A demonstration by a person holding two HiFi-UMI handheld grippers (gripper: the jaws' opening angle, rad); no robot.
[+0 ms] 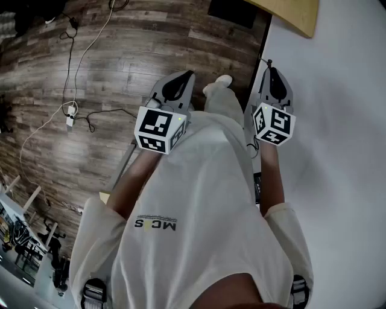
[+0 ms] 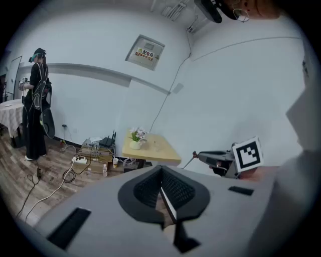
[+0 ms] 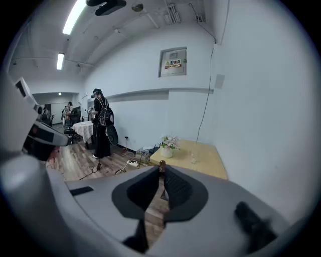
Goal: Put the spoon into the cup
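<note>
Open wooden floor point(image 1: 120, 54) lies ahead and left, crossed by loose cables point(image 1: 72, 90). The white wall point(image 1: 338, 121) stands just beside the right hand-held gripper point(image 1: 270, 69); the tabletop point(image 1: 295, 13) blocks the way ahead.

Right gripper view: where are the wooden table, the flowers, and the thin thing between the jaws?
wooden table point(image 3: 209, 157), right gripper view, bare top.
flowers point(image 3: 168, 140), right gripper view, the blossoms.
thin thing point(image 3: 162, 163), right gripper view, its brown end at the jaw tips; perhaps the spoon.

Bright, even light from ceiling strip lights point(image 3: 75, 16); fisheye distortion, dark corners in both gripper views.
</note>
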